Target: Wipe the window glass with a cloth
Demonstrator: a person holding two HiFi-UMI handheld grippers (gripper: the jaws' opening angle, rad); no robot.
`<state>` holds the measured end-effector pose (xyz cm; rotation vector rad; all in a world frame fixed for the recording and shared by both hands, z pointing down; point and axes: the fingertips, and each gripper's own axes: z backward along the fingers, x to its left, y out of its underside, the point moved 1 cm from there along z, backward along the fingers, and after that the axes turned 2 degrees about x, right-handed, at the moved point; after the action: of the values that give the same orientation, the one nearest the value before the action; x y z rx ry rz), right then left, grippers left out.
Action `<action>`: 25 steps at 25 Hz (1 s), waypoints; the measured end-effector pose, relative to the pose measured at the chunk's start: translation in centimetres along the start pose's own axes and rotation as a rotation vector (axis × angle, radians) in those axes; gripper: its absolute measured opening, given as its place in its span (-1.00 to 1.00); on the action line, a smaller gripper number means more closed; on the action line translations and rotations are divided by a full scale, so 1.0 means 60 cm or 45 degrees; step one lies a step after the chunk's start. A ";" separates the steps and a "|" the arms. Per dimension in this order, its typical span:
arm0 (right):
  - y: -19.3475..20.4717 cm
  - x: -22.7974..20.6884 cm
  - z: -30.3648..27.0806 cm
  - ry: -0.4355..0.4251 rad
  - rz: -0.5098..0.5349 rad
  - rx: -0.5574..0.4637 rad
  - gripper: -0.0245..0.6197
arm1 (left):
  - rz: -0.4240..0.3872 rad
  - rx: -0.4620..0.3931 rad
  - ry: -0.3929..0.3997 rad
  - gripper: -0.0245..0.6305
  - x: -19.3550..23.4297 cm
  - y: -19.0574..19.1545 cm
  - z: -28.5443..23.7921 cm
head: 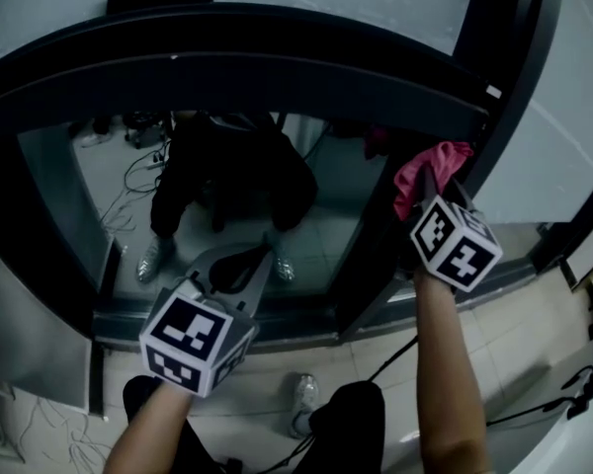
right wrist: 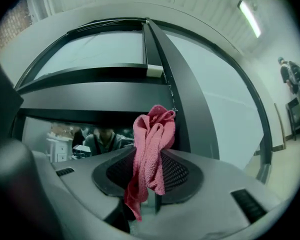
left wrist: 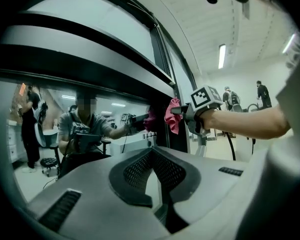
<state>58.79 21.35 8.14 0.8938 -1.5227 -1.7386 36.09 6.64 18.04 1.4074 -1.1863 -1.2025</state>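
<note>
Tongs, left (left wrist: 152, 151): closed on nothing, held low before the glass (head: 217, 186). Right tongs (right wrist: 151, 159) clamp a bunched pink cloth (right wrist: 152, 131), up beside the dark post (right wrist: 170, 99) at the right edge of the glass. Contact with the glass is not evident. Judgement: approach step; next move needs the cloth pressed to the glass, then swept. No containers seen.

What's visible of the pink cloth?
The pink cloth looks like terry towelling, bunched and creased. The right gripper has its jaws shut on the cloth's middle: a wad sticks up beyond them and a tail hangs below. It is held up beside the dark window frame. Whether it touches the glass can't be told.
</note>
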 end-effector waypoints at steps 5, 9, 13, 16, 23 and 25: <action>-0.011 0.002 -0.037 0.031 0.051 -0.032 -0.52 | 0.022 0.052 -0.023 -0.91 0.011 0.021 -0.011; -0.021 0.026 -0.046 -0.024 0.117 -0.079 -0.52 | 0.029 0.078 -0.040 -0.91 0.028 0.035 -0.011; -0.026 0.067 -0.043 -0.115 0.136 -0.106 -0.54 | 0.078 0.072 -0.097 -0.91 0.053 0.032 0.001; -0.022 0.107 -0.037 -0.189 0.156 -0.103 -0.55 | 0.089 0.077 -0.124 -0.91 0.066 0.036 0.013; -0.009 0.240 -0.007 -0.383 0.187 -0.098 -0.56 | 0.111 0.079 -0.193 -0.91 0.108 0.046 0.064; -0.008 0.278 0.003 -0.421 0.191 -0.107 -0.56 | 0.119 0.077 -0.217 -0.91 0.121 0.051 0.084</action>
<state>49.37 7.68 6.44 0.4513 -1.6615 -1.8901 31.23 -1.17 19.65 1.2980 -1.4010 -1.2490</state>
